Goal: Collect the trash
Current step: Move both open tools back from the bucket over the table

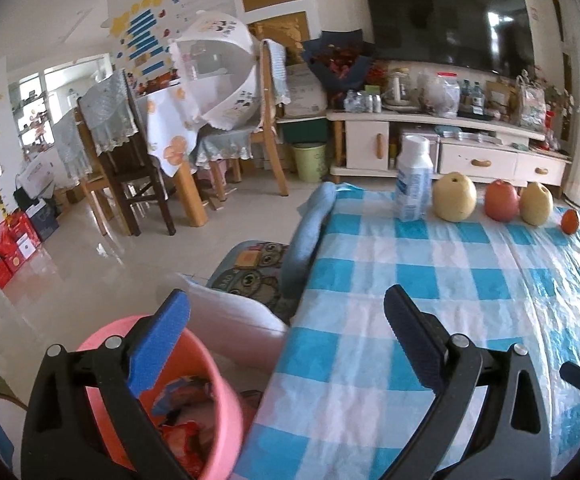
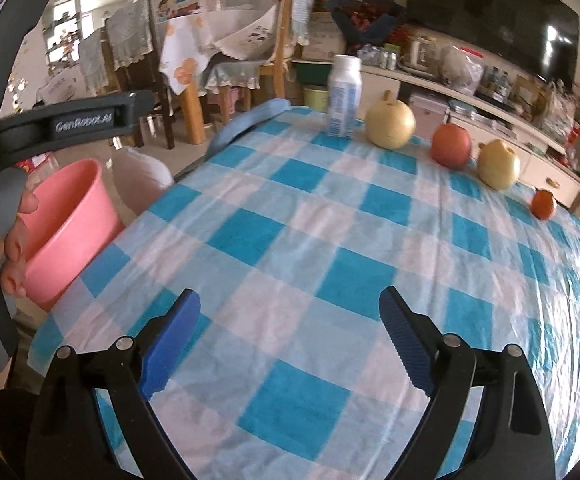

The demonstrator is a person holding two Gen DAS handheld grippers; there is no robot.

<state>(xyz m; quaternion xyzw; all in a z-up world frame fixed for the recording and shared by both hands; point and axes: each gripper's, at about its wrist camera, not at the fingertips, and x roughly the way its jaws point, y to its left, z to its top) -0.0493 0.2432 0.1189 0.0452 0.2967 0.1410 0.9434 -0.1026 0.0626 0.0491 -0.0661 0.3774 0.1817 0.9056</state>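
I had the desk (image 2: 274,216) wide open mid-cloth, its left edge dropping to bare floor (image 1: 102,276). Pink trash bucket (image 1: 218,408) sat just off that edge, wrappers inside. Far edge was lined with a bottle (image 2: 344,96), two pears, an apple and a small orange. Left tongs (image 1: 286,312) and right tongs (image 2: 290,308) were both spread apart, empty.

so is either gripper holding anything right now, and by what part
Nothing is held. The left gripper is open above the pink bin and table edge; the right gripper is open over the bare checked cloth.
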